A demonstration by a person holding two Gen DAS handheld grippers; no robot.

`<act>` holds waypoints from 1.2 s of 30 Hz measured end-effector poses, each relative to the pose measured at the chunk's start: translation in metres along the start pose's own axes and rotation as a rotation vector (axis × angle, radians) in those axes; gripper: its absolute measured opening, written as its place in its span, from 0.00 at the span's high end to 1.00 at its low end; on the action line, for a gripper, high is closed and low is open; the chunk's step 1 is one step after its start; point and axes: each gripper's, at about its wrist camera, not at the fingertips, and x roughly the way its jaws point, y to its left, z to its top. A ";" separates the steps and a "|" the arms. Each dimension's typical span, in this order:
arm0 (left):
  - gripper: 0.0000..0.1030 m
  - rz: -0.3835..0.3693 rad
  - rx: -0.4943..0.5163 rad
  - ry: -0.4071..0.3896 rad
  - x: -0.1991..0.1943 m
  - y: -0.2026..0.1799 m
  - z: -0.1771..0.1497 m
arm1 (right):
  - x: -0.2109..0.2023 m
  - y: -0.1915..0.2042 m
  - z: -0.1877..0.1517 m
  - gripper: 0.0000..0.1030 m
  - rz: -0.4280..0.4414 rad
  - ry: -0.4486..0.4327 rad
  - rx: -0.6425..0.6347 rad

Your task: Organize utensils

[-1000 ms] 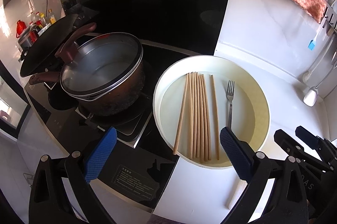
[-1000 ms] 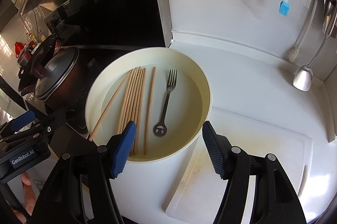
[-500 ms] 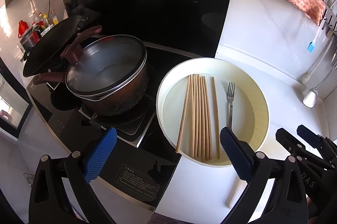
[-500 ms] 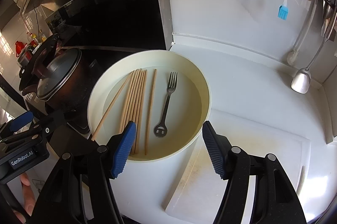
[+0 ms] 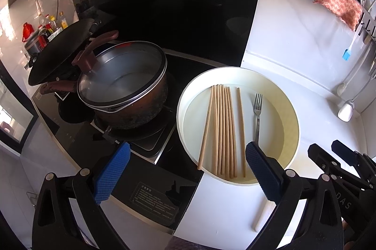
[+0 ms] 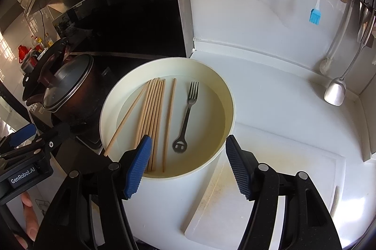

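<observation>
Pale wooden chopsticks [image 6: 152,121] lie flat in the round cream plastic basin [image 6: 225,95]: a tight bundle at left with one splayed off, one single stick apart to the right, then the grey metal fork [image 6: 186,116] right of that, tines far. Basin sits on the white counter [image 6: 270,95], just right of the lidded brown pot [image 5: 127,104] on the black stove. Both grippers hover near the basin's near rim, jaws apart and holding nothing: left gripper [image 5: 185,170], right gripper [image 6: 188,165]. Could be pre-pick or sorted already; can't tell. Any pick needs a low, flat pinch. Versus a second ago: utensils unchanged, both views shifted only slightly.
</observation>
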 end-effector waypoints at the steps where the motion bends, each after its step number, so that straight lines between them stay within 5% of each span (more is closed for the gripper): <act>1: 0.06 0.000 0.001 0.000 0.000 -0.001 0.000 | -0.001 0.000 -0.001 0.39 0.000 0.000 0.001; 36: 0.06 0.006 0.018 0.004 0.001 -0.005 0.002 | -0.004 -0.003 -0.001 0.39 -0.004 -0.003 -0.002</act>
